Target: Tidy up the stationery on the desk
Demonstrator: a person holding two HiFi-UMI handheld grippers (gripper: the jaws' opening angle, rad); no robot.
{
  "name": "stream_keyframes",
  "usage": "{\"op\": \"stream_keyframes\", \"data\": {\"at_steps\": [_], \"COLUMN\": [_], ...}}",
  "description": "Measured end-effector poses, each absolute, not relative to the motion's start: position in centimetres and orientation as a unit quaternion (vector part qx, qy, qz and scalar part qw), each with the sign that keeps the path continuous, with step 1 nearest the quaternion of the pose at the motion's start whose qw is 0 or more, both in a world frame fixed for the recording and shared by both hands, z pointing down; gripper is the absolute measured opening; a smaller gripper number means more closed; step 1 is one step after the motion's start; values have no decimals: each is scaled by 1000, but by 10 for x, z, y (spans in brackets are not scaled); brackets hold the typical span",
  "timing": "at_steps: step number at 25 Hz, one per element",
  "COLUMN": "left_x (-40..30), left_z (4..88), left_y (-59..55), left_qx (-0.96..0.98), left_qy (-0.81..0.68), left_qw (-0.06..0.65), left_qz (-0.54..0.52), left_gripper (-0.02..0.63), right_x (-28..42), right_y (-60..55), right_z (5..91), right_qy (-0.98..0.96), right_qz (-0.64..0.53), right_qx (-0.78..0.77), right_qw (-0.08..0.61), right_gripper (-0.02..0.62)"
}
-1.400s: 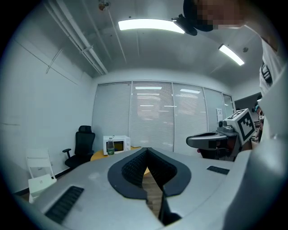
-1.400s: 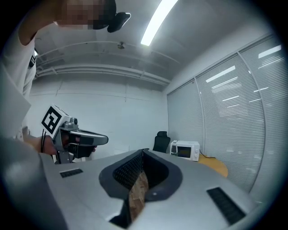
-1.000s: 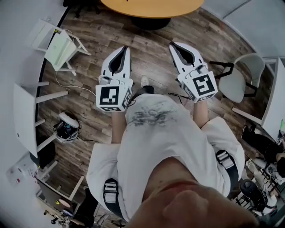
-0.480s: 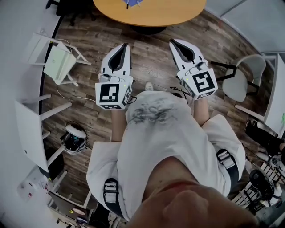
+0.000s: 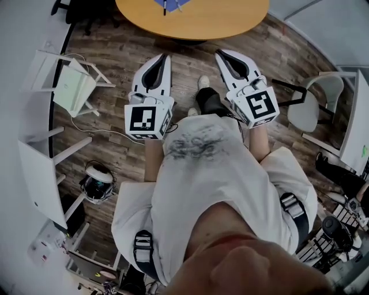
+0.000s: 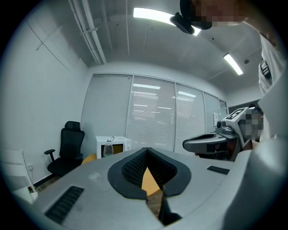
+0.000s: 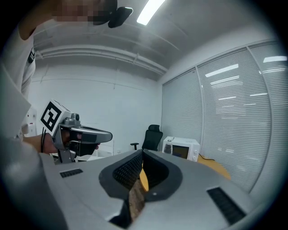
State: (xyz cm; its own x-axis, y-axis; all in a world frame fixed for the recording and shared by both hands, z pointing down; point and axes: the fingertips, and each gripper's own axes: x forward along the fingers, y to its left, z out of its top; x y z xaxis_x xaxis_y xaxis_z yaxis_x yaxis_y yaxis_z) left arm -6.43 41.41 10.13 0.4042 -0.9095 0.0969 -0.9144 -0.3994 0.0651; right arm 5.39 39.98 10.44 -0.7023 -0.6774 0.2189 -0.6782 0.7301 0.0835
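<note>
Left tool (image 5: 162, 58) and right tool (image 5: 221, 53) hung closed and empty, short of the desk (image 5: 199, 23). Unopened, they might shove the stationery (image 5: 166, 4) off it.

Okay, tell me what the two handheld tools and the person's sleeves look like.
The left tool and right tool are white, tapering two-jaw shells lined inside with black ribbed pads. Each carries a white cube with black square markers at its rear. The person wears a white short-sleeved T-shirt with a grey print on the front.
</note>
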Motion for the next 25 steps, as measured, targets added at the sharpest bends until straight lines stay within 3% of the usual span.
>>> {"op": "stream_keyframes", "data": {"at_steps": [25], "left_x": [-108], "left_z": [143], "left_y": [158], "left_qx": [823], "left_qy": [-560], "left_qw": [82], "left_qz": [47], "left_gripper": [9], "right_x": [-7], "right_y": [135], "right_z": [143], "right_qy": [-942], "right_qz": [41], "right_qx": [298], "right_qw": [150], "right_gripper": [61]}}
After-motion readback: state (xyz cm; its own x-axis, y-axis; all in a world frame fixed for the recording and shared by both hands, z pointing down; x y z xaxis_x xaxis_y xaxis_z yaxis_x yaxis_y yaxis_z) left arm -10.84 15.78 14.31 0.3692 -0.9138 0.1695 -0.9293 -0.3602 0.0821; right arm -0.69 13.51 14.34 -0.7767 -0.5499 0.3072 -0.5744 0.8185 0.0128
